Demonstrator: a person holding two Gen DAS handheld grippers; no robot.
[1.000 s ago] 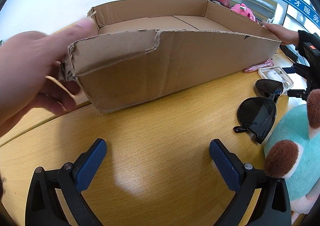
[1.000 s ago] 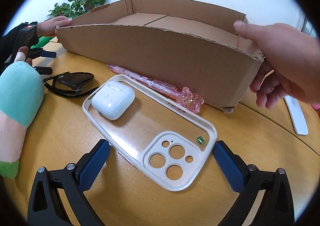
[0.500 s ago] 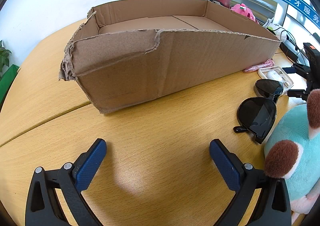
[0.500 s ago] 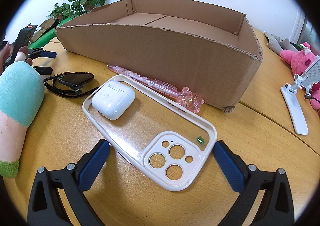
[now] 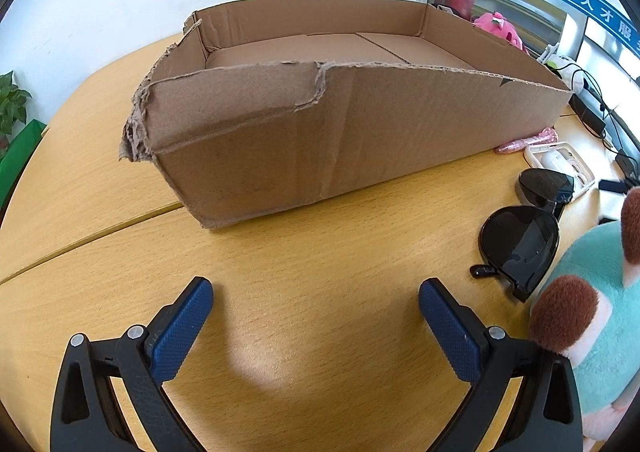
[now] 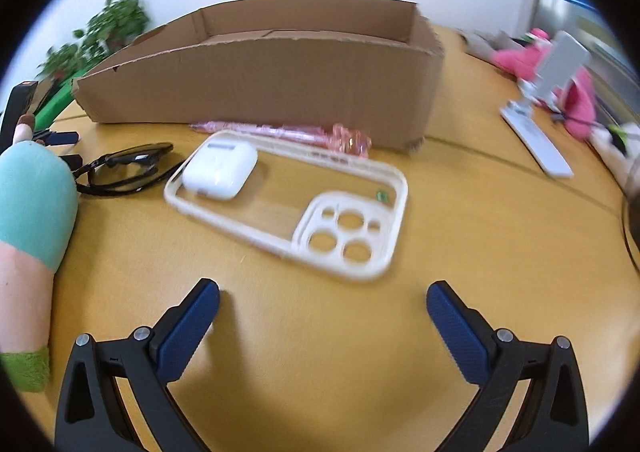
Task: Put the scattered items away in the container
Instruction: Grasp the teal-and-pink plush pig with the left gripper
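Observation:
A shallow torn cardboard box (image 5: 360, 148) (image 6: 280, 80) stands empty on the wooden table. My left gripper (image 5: 316, 292) is open over bare wood in front of it. To its right lie black sunglasses (image 5: 520, 240) and a teal plush toy (image 5: 592, 312). My right gripper (image 6: 323, 294) is open, a little short of a cream phone case (image 6: 352, 268). A white earbuds case (image 6: 220, 170) rests inside the phone case. A pink pen (image 6: 288, 132) lies along the box wall. The sunglasses (image 6: 124, 168) and plush toy (image 6: 32, 196) show at the left.
A white phone stand (image 6: 536, 136) and pink plush toy (image 6: 576, 96) sit at the far right of the right wrist view. A potted plant (image 6: 100, 36) stands behind the box. Cables (image 5: 596, 96) run along the table's right edge.
The hands that held the box corners one second ago are gone. My right gripper has lifted and swung, so its view is blurred and the phone case sits farther off. The left gripper has not moved.

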